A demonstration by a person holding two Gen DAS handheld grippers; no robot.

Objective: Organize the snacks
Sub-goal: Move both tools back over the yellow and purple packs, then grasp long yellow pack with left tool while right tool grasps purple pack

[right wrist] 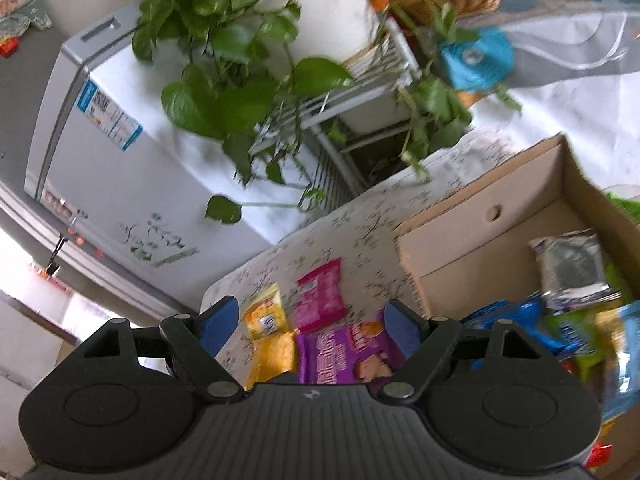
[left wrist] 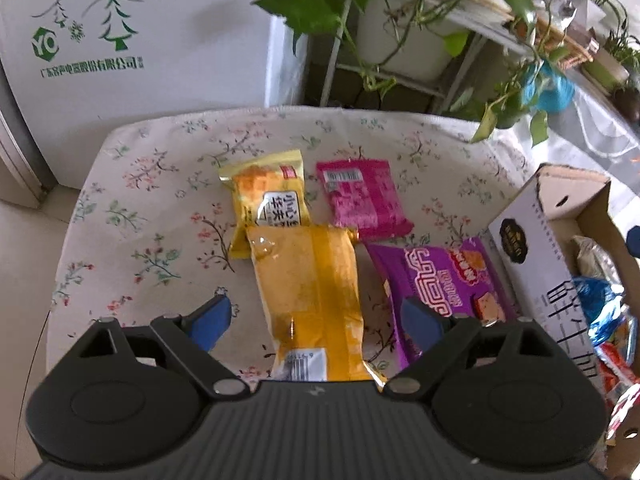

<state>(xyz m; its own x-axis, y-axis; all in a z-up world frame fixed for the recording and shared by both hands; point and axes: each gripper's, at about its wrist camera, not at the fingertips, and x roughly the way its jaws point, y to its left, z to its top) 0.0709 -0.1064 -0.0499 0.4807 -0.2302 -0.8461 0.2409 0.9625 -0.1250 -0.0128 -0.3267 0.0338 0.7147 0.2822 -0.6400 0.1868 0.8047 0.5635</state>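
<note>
Orange snack pack lengthwise toward camera

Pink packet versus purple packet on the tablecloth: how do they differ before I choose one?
The pink packet is smaller and lies farther from the left gripper; the purple packet is larger and nearer, beside the cardboard box. The pink one lies clear of the jaws; the purple one's near end sits behind the left gripper's right-hand finger. Both lie flat, ungripped, outside the box.

Long orange packet near end hidden under hand-held gripper, box contents cut off
</note>
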